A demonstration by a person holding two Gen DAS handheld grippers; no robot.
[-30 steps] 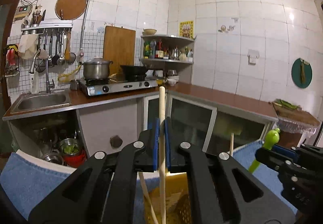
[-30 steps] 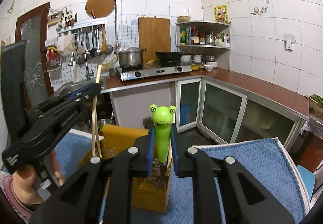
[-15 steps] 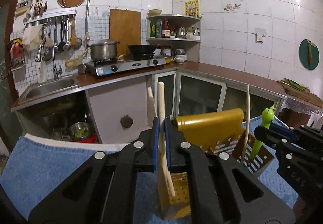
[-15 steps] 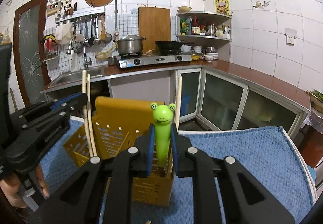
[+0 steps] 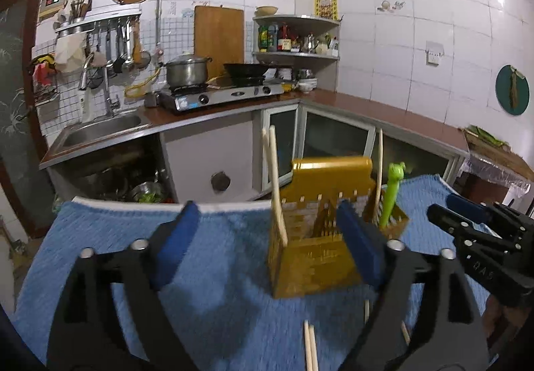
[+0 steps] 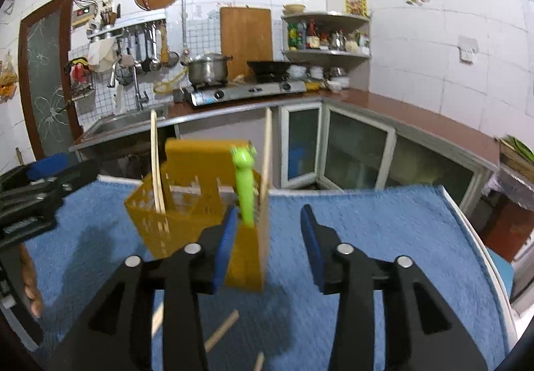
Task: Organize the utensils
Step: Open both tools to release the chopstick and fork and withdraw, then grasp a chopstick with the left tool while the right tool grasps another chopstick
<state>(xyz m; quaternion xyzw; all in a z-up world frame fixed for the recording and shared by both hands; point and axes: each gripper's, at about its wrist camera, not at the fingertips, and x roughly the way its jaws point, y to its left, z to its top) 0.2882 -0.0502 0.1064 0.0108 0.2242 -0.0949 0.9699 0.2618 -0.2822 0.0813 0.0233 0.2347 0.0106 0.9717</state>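
Note:
A yellow slotted utensil holder (image 5: pixel 317 237) (image 6: pixel 197 204) stands on a blue towel (image 5: pixel 217 287) (image 6: pixel 383 237). Wooden chopsticks (image 5: pixel 275 184) (image 6: pixel 155 164) stand in its left compartment; another chopstick (image 6: pixel 266 170) and a green frog-handled fork (image 5: pixel 392 194) (image 6: pixel 245 184) stand in its right compartment. My left gripper (image 5: pixel 267 244) is open and empty, just in front of the holder. My right gripper (image 6: pixel 267 244) is open and empty, close to the holder's right compartment. Loose chopsticks (image 5: pixel 310 347) (image 6: pixel 222 329) lie on the towel in front.
The towel covers a table whose white edge (image 6: pixel 480 247) shows at the right. Behind stand a kitchen counter with a sink (image 5: pixel 100 130), a gas stove with a pot (image 5: pixel 188 72), and glass-door cabinets (image 6: pixel 353 150).
Both grippers opened and drew back. The left let go of its chopstick and the right let go of the frog fork; both now stand in the holder.

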